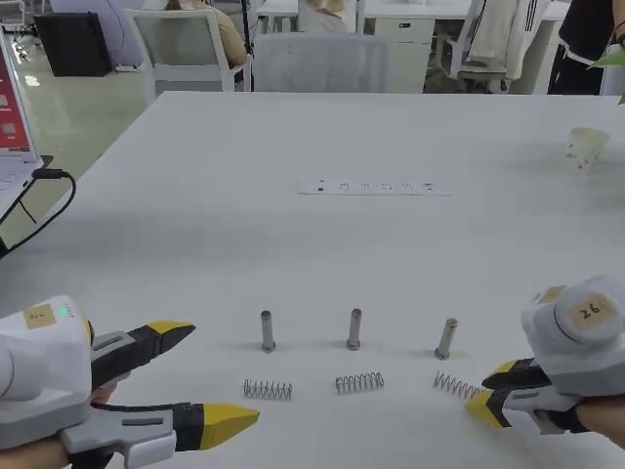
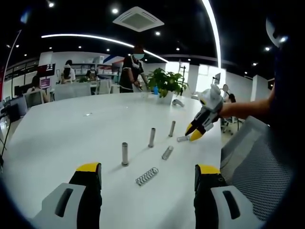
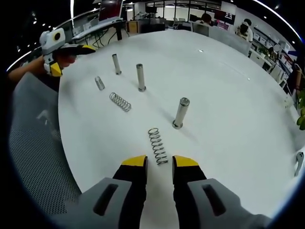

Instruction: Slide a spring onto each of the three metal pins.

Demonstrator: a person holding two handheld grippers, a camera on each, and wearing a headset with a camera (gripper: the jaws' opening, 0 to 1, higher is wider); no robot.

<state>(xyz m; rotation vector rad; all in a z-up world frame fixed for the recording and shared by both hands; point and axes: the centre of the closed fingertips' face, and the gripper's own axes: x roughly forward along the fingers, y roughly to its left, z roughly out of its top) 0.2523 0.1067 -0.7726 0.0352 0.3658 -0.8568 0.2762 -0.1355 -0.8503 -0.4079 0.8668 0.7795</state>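
Note:
Three metal pins stand upright in a row on the white table: left pin, middle pin, right pin. All are bare. In front of each pin a spring lies flat: left spring, middle spring, right spring. My left gripper is wide open at the lower left, empty, pointing at the left spring. My right gripper sits low at the right, its jaws narrowly apart. The near end of the right spring lies just at their tips, loose on the table.
A white power strip lies mid-table beyond the pins. A small white cup stands at the far right. A laptop with a black cable is at the left edge. Chairs line the far side.

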